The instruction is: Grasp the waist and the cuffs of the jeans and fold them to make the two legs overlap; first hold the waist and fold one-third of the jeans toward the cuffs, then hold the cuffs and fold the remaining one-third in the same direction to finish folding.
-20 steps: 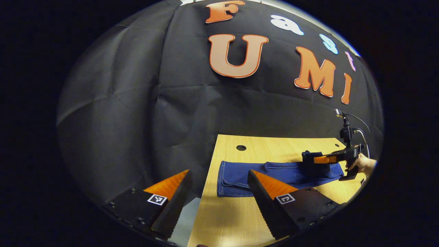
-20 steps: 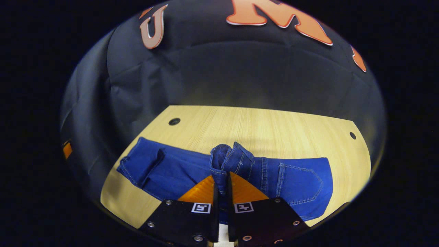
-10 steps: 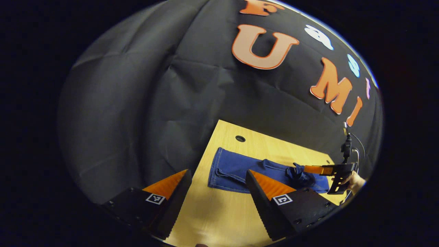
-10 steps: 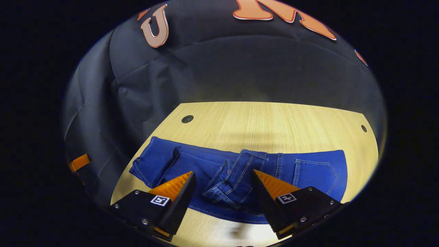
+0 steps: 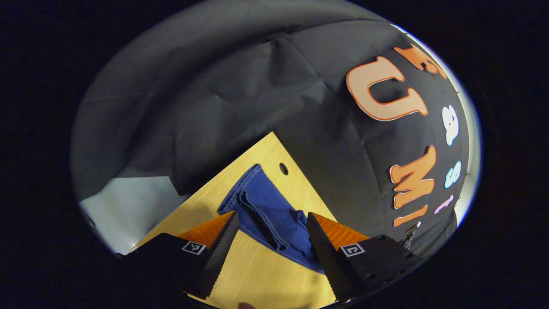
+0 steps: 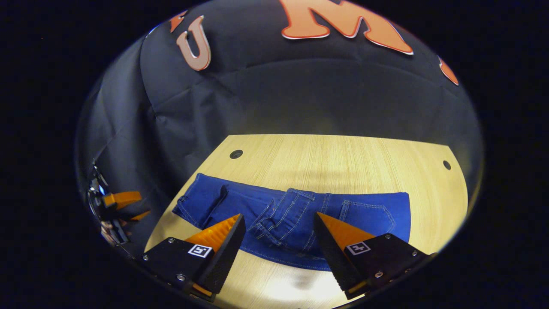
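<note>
Left gripper (image 5: 271,240) and right gripper (image 6: 279,244) both gape wide, holding nothing.

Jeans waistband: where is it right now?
In the right gripper view the waistband lies folded over the middle of the jeans on the table, just beyond the open right gripper.

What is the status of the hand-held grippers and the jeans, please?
Left hand-held gripper open, aimed at the cuff end. Right hand-held gripper open, holding nothing. Jeans flat on the table, waist third folded over. Nothing in the way.
</note>
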